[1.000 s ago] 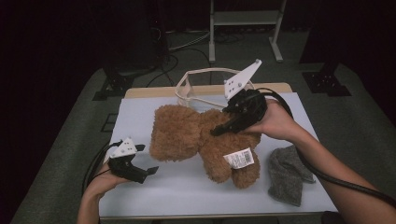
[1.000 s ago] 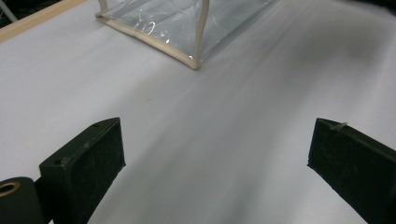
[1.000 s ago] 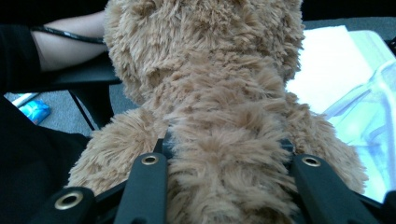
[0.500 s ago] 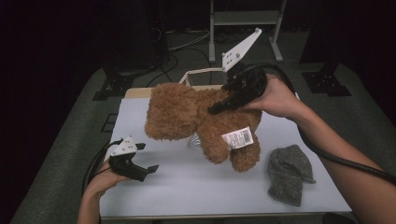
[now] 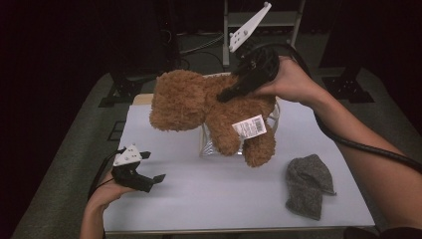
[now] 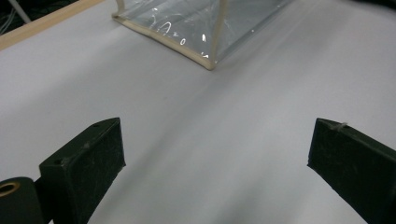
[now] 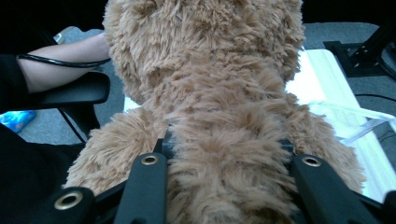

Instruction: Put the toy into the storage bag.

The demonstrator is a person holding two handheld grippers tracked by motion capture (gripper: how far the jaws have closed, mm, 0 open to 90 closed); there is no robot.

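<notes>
change: teddy bear (image 5: 214, 107) off the surface (image 5: 209, 199) now, higher than a second ago — raised by the right gripper (image 5: 226, 95)
right fingers: clenched on the bear's furry back, tips buried in pile
left gripper (image 5: 149, 174): parked low at the left, fingers released, nothing between them
meaning: likely a lift toward the clear bag (image 5: 211, 147) just under the bear — judgement only
hidden: bag mouth behind the bear; tag (image 5: 249, 126) text unreadable
other: grey cloth (image 5: 308, 185) lying apart, right side

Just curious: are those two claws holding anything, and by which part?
The right gripper holds the teddy bear by its back, lifted off the table. The left gripper is open and holds nothing.
</notes>
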